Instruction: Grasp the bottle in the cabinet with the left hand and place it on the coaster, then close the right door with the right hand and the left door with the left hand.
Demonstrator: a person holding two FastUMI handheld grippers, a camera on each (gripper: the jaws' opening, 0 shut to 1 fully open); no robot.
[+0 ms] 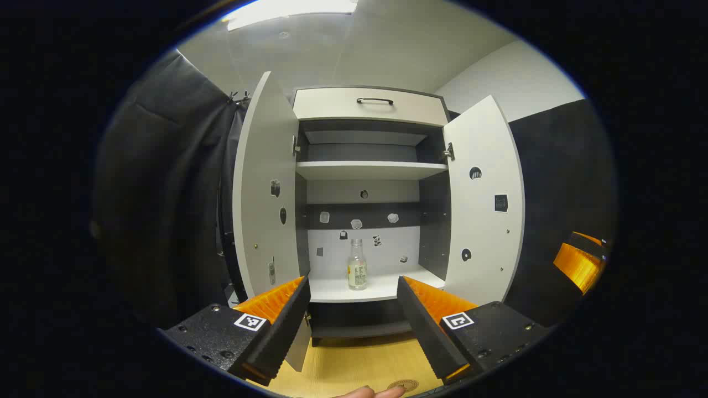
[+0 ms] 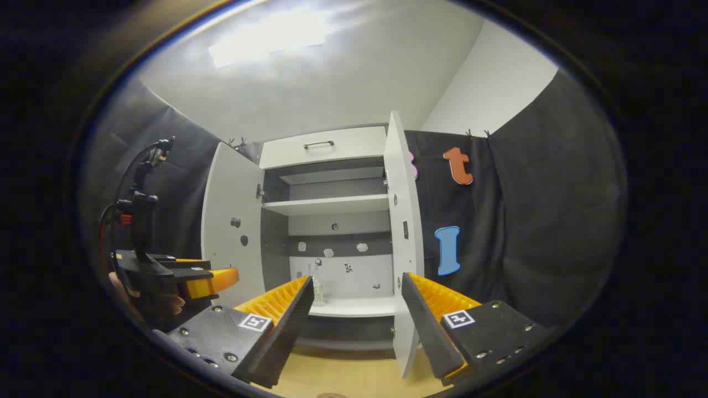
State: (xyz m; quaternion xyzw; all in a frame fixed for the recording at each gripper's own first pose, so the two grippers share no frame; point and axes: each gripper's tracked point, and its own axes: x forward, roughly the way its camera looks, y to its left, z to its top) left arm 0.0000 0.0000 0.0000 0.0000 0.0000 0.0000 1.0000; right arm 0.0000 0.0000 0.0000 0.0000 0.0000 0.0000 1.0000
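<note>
We're at the start: bottle [image 1: 357, 264] upright on the cabinet's lower shelf [image 1: 337, 290], both doors open, left gripper [image 1: 354, 318] and right gripper [image 2: 357, 320] spread wide and empty, nothing done yet.

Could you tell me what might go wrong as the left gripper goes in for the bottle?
The bottle is tall, narrow and upright on the lower shelf, so a nudge from one of the left gripper's fingers could tip it. Both doors stand open; the left door and right door flank the path and could be clipped.
</note>
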